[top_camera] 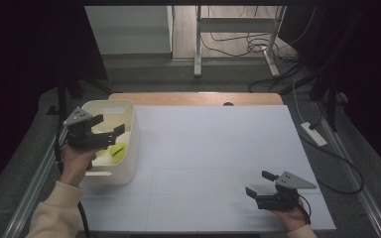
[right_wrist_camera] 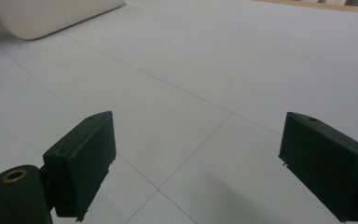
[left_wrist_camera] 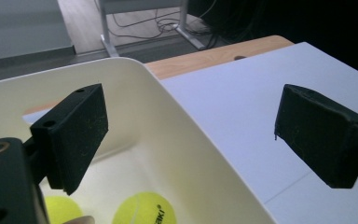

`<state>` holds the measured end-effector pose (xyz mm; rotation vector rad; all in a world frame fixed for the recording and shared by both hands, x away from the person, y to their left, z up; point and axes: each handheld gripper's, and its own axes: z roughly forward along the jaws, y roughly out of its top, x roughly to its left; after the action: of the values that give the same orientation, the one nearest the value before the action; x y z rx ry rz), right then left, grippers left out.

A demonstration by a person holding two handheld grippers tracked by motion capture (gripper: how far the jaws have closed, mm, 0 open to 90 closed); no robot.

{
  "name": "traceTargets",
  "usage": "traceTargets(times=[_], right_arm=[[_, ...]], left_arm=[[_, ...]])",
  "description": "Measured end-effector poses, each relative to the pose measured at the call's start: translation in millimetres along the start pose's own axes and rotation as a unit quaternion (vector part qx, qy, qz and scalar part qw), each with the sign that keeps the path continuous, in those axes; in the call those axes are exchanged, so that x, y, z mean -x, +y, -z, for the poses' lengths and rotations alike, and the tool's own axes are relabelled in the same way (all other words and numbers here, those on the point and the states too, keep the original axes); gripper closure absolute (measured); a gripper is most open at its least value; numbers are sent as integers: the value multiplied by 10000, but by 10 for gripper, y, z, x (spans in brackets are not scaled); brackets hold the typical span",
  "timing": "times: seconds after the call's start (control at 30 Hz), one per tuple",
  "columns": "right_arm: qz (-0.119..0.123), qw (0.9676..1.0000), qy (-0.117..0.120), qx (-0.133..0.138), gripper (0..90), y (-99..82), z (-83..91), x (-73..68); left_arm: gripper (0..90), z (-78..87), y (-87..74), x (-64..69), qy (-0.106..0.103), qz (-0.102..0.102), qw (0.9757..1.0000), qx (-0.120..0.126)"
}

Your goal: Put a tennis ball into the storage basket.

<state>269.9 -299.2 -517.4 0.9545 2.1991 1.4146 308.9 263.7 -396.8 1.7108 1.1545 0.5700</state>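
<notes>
White tabletop [top_camera: 218, 148] with dark floor and cables behind it, nothing fancy. I've got my left gripper [top_camera: 110, 126] over the cream plastic bin [top_camera: 131, 144] at the table's left edge, jaws spread with nothing between them. Two tennis balls sit at the bottom of the bin, one [left_wrist_camera: 143, 210] beside the other [left_wrist_camera: 60, 210]. They're light, fuzzy and springy, so I'd pinch one across its widest part. My right gripper [top_camera: 260, 184] rests near the front right, jaws also spread, holding nothing.
</notes>
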Motion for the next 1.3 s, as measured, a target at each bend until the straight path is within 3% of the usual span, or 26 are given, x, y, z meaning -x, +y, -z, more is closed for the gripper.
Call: traceTargets(times=[0.47,0.83,1.3], right_arm=[[2,10000,-11,12,106,1,1,-2],[2,10000,-8,11,106,1,1,-6],[0,10000,-5,11,106,0,2,-5]], left_arm=[[105,57,-165,228,-435,-225,9988,63],[110,60,-235,458,-802,-490,9955,95],[111,-22,-314,667,-1147,-659,9912,49]])
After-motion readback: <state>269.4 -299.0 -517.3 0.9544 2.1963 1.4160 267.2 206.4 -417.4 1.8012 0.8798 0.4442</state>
